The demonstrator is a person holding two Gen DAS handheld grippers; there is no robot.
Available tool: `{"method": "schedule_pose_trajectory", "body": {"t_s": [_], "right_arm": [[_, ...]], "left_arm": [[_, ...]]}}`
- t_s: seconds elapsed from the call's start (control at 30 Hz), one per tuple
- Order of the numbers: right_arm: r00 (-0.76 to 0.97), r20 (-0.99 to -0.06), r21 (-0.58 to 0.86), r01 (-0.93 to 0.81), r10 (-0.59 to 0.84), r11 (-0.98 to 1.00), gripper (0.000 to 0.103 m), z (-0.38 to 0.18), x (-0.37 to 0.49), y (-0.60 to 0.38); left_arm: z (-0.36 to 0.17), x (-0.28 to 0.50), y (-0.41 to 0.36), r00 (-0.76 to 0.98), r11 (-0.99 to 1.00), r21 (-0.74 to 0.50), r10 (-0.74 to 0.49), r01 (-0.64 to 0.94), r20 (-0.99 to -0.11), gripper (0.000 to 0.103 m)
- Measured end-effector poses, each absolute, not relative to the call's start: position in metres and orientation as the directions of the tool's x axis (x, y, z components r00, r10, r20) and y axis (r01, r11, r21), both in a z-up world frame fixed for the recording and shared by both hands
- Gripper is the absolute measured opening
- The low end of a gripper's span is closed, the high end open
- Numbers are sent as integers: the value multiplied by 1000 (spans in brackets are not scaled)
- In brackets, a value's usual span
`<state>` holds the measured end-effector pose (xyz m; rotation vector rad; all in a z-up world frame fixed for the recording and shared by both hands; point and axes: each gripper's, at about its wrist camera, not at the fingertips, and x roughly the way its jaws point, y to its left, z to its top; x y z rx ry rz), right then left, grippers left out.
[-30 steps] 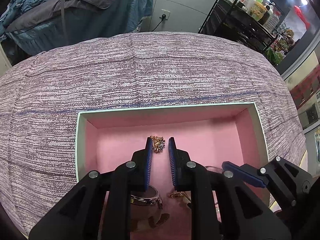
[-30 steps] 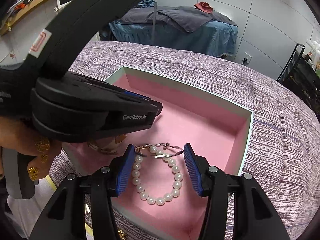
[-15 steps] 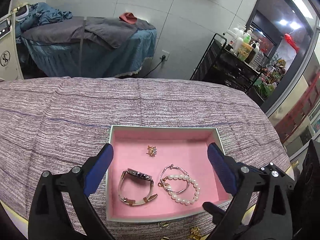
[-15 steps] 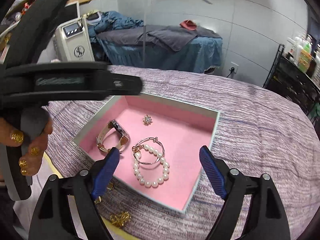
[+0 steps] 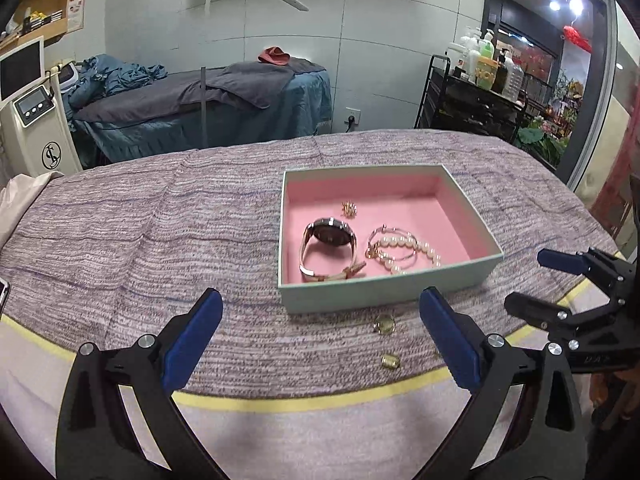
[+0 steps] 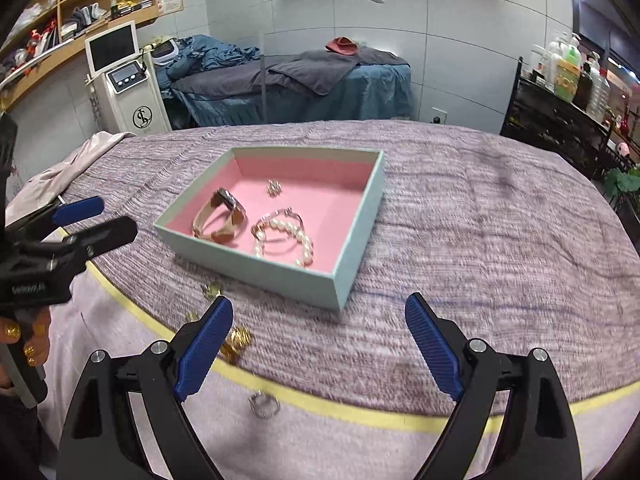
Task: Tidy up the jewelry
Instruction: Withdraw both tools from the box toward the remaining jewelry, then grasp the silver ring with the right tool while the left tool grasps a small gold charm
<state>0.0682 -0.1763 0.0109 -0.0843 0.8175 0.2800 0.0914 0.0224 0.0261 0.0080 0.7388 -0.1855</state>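
Pink-lined box [image 5: 390,294], set on a cloth-covered bench [image 5: 160,240]: a watch [image 5: 330,250], a pearl bracelet [image 5: 404,250] with a wire bangle across it, and a small brooch [image 5: 349,208] are held inside. Outside, near the box's front wall, small gold pieces [image 5: 385,324] and a silver ring [image 6: 264,402] are left loose by the yellow edge stripe. Left tongs [image 5: 320,340] and right tongs [image 6: 320,346] are spread wide and empty, well above the cloth. Risks are judged: a tiny ring may be pinched with cloth, flicked over the bench edge, or dropped short of the box; bracelet and bangle may be tangled further if disturbed.
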Motion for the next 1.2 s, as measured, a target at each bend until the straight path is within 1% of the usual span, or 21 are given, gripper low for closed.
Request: {"method": "schedule_pose_trajectory", "body": {"t_s": [0.23, 0.3, 0.37, 0.43, 0.5, 0.57, 0.6, 0.63, 0.7, 0.77, 0.8, 0.87, 0.93, 1.0, 1.1, 1.13, 1.2], "right_arm": [[623, -756, 20, -284, 200, 959, 86, -5, 48, -179], [612, -766, 4, -303, 198, 953, 85, -9, 44, -174], [606, -771, -19, -330, 196, 944, 80, -12, 37, -168], [599, -775, -33, -355, 200, 934, 79, -14, 31, -163], [587, -784, -46, -377, 200, 925, 75, -19, 26, -157], [566, -798, -44, -397, 207, 917, 65, -25, 25, -152], [557, -804, -41, -403, 209, 914, 63, -27, 25, -150], [549, -809, -40, -408, 210, 912, 58, -29, 25, -149], [550, -809, -44, -410, 208, 911, 56, -31, 25, -147], [549, -809, -40, -408, 211, 912, 52, -31, 26, -147], [548, -809, -37, -407, 212, 913, 50, -31, 27, -147], [546, -810, -31, -402, 212, 915, 44, -32, 30, -147], [546, -810, -27, -398, 213, 917, 41, -31, 31, -148], [545, -811, -25, -398, 215, 917, 39, -32, 32, -148], [543, -811, -23, -401, 217, 916, 30, -31, 33, -147], [541, -812, -21, -404, 220, 915, 25, -32, 33, -146], [539, -812, -21, -407, 222, 913, 22, -32, 34, -145]], "left_arm": [[2, 64, 9, 713, 977, 38, -126, 209, -690, 97], [-5, 60, 6, 701, 975, 46, -124, 219, -702, 97], [-11, 57, 4, 689, 974, 39, -129, 224, -713, 97], [-14, 54, 3, 680, 972, 35, -135, 230, -721, 97], [-18, 50, 2, 675, 971, 43, -131, 235, -726, 97], [-22, 49, 1, 667, 970, 48, -128, 238, -734, 97], [-23, 49, 1, 663, 970, 44, -129, 238, -738, 96], [-25, 49, 1, 657, 971, 37, -133, 237, -742, 93], [-27, 50, 1, 648, 972, 23, -139, 235, -749, 89], [-29, 51, 0, 643, 972, 16, -144, 236, -752, 86], [-30, 52, 0, 640, 971, 12, -147, 238, -754, 82], [-31, 54, -2, 631, 970, -2, -159, 243, -760, 77], [-33, 57, -3, 621, 969, -18, -173, 247, -765, 69], [-34, 60, -6, 610, 966, -34, -189, 256, -770, 64], [-36, 66, -12, 598, 961, -38, -201, 274, -776, 58], [-37, 68, -14, 593, 959, -39, -205, 280, -779, 55], [-38, 72, -18, 582, 955, -47, -217, 293, -784, 54]]}}
